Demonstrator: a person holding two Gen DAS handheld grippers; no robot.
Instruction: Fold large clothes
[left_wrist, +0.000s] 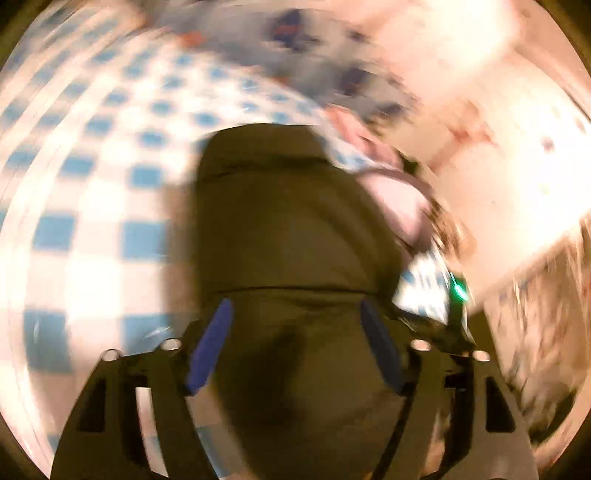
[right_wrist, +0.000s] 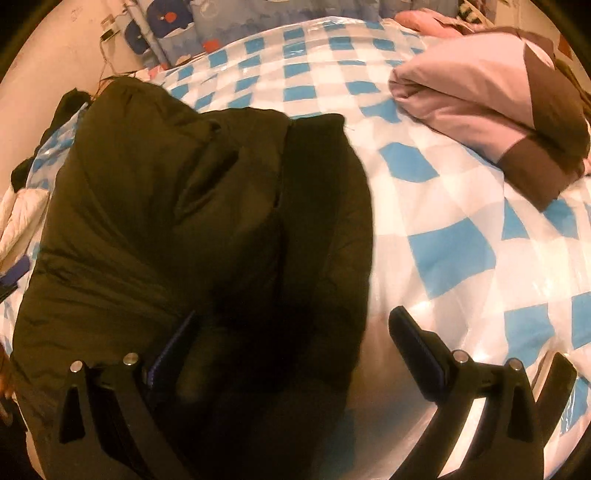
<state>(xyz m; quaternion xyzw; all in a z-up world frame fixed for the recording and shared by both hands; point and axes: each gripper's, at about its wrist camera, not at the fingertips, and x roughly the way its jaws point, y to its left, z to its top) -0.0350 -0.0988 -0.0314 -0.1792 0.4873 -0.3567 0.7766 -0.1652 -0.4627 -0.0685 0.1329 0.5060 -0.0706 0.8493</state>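
Landmark: the blue-and-white checked bedspread (right_wrist: 454, 254), which covers the bed and carries everything else.
Jacket: a dark olive padded jacket (right_wrist: 207, 229) lies bunched on the near left part of the bedspread in the right wrist view, partly folded, with a thick band running up its middle.
Long axis: it runs away from both cameras toward the far edge of the bedspread, roughly in line with the way each gripper points.
Left gripper (left_wrist: 295, 347): jaws spread wide, the blue pads standing either side of the jacket's surface with a gap to each; nothing looks pinched, though this view is motion-blurred.
Right gripper (right_wrist: 295, 343): jaws wide apart and holding nothing; the left finger is over the jacket's near edge and the right finger is over bare bedspread just off the jacket's right side.
Key relation: the jacket sits straight ahead of and under the left gripper, and ahead and to the left of the right gripper, so the left gripper looks the nearer to its middle.
Other cloth: a folded pink and brown garment (right_wrist: 491, 107) lies well apart, at the bedspread's far right.
Judgement: the next grasp likely calls for catching the jacket's near hem.
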